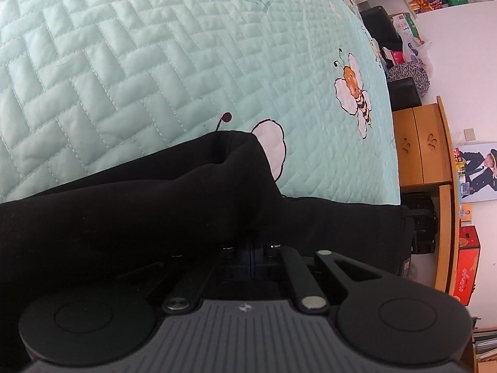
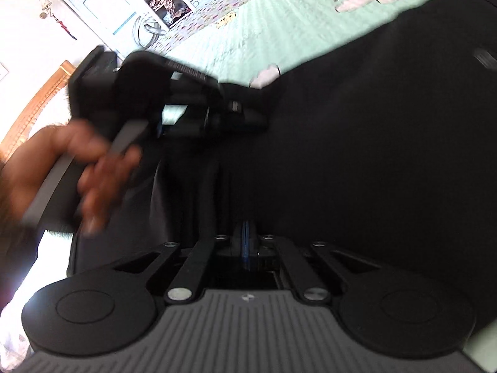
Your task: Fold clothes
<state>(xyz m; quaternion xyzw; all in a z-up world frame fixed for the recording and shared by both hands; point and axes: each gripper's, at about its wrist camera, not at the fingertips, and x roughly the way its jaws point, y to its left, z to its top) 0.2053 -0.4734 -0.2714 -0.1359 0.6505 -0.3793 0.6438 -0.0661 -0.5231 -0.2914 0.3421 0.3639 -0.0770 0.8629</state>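
A black, soft fabric garment (image 1: pixel 133 214) is spread on a bed covered by a mint-green quilted bedspread (image 1: pixel 130 71) stitched in a herringbone pattern and printed with cartoon bees (image 1: pixel 354 91). In the left wrist view, a folded ridge of the garment is raised in front of the left gripper (image 1: pixel 250 242), whose jaws are seen drawn together with the black cloth pinched between them. In the right wrist view, the right gripper (image 2: pixel 247 233) is shown clenched as well, its fingers pressed together over the dark fabric; whether cloth is actually caught between them cannot be told, since the fabric and the fingers are equally dark. The left gripper (image 2: pixel 239 107) is seen there too, blurred, held by a person's hand (image 2: pixel 71 164) and resting on the garment's edge. A wooden bedside cabinet (image 1: pixel 425 155) is seen beside the bed.
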